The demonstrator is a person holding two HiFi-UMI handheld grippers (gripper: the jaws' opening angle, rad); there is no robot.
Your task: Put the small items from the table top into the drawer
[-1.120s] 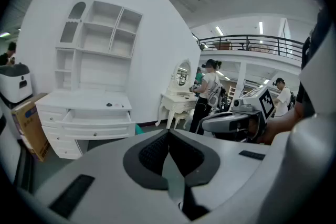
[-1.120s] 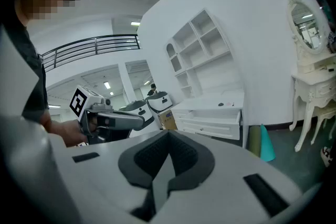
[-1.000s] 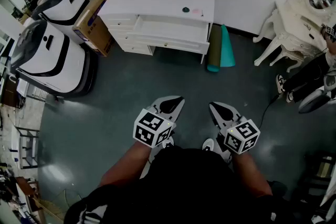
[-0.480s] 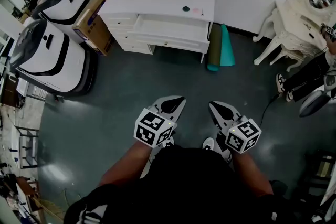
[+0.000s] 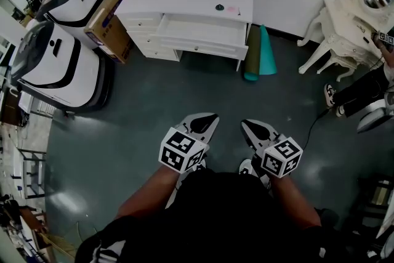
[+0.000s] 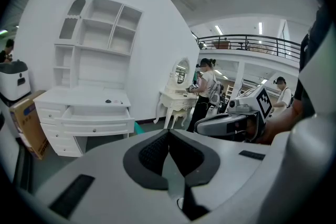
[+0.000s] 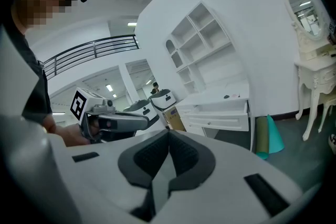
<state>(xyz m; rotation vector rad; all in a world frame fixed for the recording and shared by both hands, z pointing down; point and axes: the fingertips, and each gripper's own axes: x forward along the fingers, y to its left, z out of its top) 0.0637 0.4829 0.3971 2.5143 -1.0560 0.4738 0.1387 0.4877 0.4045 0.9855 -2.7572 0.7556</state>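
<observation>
While standing well short of the white desk [image 5: 184, 0] with left gripper [image 5: 206, 122] and right gripper [image 5: 252, 127] both pressed together, empty, walk up to it before spreading jaws over the dark item [image 5: 219, 7] and pink item [image 5: 231, 10] on its top, just behind the open drawer [image 5: 200, 31].

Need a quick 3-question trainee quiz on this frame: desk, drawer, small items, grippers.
1. True or false: the drawer of the white desk is closed.
2. The dark round item and the pink item lie: A) in the drawer, B) on top of the desk, C) on the floor.
3. What state are the left gripper and the right gripper in, and does either hold anything?
Key: 1. False, it stands pulled out. 2. B. 3. Both shut, both empty, well short of the desk.
</observation>
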